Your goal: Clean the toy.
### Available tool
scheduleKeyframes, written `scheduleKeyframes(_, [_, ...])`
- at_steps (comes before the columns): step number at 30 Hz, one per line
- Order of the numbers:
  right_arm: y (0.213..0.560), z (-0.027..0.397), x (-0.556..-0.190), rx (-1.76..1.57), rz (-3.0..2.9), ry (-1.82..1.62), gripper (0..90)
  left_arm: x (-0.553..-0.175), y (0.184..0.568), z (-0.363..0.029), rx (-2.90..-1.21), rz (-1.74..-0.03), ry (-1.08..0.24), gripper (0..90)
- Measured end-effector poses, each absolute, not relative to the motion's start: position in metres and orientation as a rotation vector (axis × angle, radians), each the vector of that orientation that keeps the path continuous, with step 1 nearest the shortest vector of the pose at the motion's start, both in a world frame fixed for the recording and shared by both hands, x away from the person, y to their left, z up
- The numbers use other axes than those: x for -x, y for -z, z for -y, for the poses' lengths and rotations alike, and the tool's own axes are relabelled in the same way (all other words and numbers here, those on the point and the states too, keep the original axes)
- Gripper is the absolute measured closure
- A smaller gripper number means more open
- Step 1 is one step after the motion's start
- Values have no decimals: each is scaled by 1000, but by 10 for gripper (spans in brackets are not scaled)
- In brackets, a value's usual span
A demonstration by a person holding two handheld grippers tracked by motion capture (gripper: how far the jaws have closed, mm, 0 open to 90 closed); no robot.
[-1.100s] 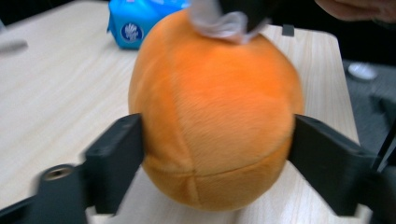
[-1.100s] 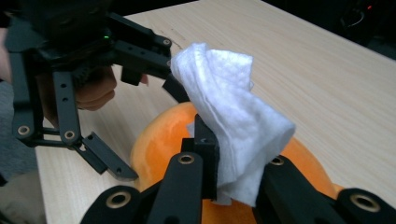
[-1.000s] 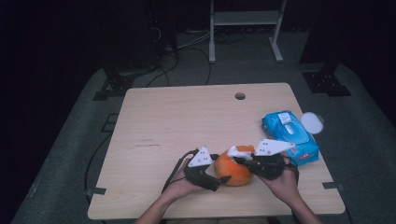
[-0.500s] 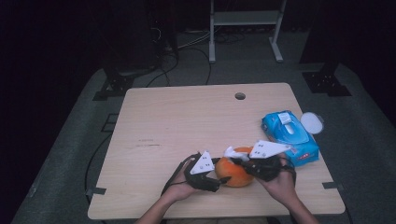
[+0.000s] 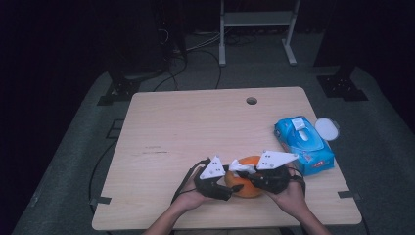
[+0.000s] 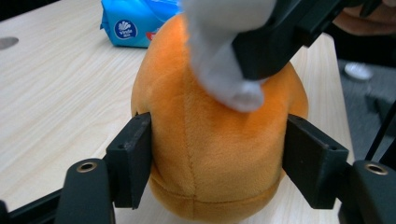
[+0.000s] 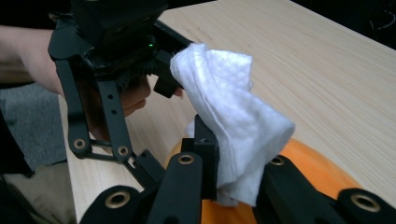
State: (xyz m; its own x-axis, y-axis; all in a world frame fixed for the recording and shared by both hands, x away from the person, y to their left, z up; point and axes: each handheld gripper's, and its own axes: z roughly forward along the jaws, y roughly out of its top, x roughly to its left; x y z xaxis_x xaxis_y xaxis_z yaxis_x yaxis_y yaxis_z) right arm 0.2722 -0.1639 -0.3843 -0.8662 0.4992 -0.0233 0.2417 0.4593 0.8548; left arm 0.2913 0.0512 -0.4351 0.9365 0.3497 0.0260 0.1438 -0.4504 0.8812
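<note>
White wipe [image 7: 233,126] (clamped) over orange plush [image 7: 317,172]

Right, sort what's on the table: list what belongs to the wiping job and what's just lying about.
In use:
orange plush toy, clamped by the left gripper
white wipe, pinched in the right gripper, pressed on the toy

Lying about:
blue wet-wipes pack
white round lid beyond the pack

Light wooden table [image 5: 195,127] on grey carpet [image 5: 381,122], dark room.
</note>
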Motion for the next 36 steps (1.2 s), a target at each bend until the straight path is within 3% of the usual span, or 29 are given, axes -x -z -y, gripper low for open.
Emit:
scheduleKeyframes(8, [385, 207, -290, -816, -2363, -1384, 830, -301, 440, -67, -2032, -382, -216, 327])
scheduleKeyframes(12, [391, 212, -293, -858, -2367, -1395, 830, -303, 434, -64, -2005, -390, -212, 188])
scheduleKeyframes(14, [389, 202, -288, -803, -2379, -1399, 830, -301, 431, -62, -1985, -383, -202, 175])
scheduleKeyframes(19, [390, 175, -279, -692, -2426, -1378, 829, -299, 433, -66, -2028, -360, -210, 261])
scheduleKeyframes(24, [391, 194, -288, -766, -2398, -1364, 829, -306, 435, -77, -2024, -397, -194, 302])
scheduleKeyframes(26, [395, 203, -292, -824, -2399, -1373, 829, -309, 436, -78, -2012, -418, -178, 277])
scheduleKeyframes(28, [397, 204, -292, -836, -2401, -1373, 829, -309, 434, -75, -2013, -433, -167, 193])
scheduleKeyframes(31, [395, 193, -286, -786, -2426, -1419, 829, -307, 433, -69, -2009, -419, -144, 178])
scheduleKeyframes(36, [397, 174, -277, -669, -2465, -1410, 829, -303, 436, -72, -2033, -383, -184, 307])
